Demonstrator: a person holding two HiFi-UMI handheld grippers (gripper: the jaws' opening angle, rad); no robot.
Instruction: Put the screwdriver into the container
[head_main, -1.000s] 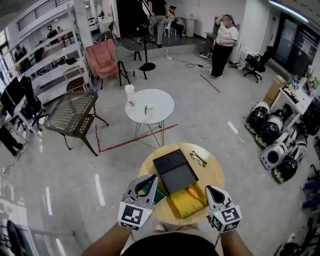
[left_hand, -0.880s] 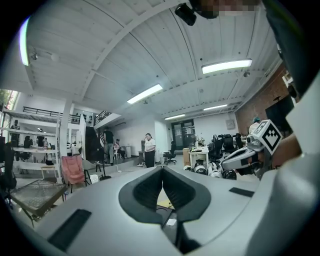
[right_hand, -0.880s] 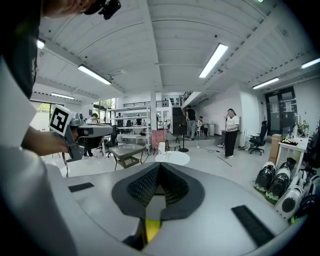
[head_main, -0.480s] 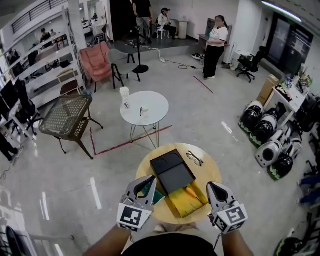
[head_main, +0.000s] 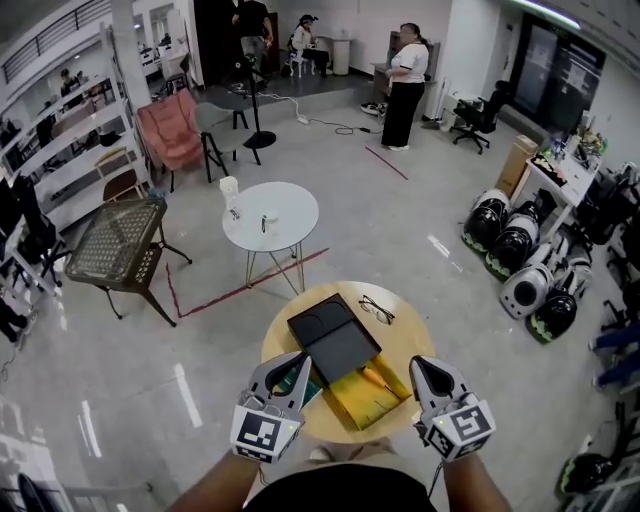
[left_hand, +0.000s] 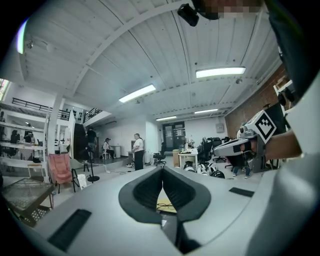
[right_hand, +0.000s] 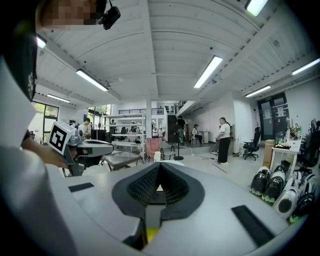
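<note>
Drifted left and slightly up in the head view since a second ago: round bench (head_main: 415, 338) with everything on it; both tools parked as before over its near edge. Left tool (head_main: 297, 360): tips pressed together, nothing pinched. Right tool (head_main: 420, 366): likewise pressed together, empty. Screwdriver (head_main: 372, 378), orange-handled, lying on yellow tray (head_main: 360, 407) between the tools, ahead and left of the right tool, just beside black box (head_main: 333, 338). Glasses (head_main: 375, 310) farther ahead, past the box.

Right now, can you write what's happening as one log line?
left tool: shut, empty | right tool: shut, empty | screwdriver: on yellow tray, untouched
</note>
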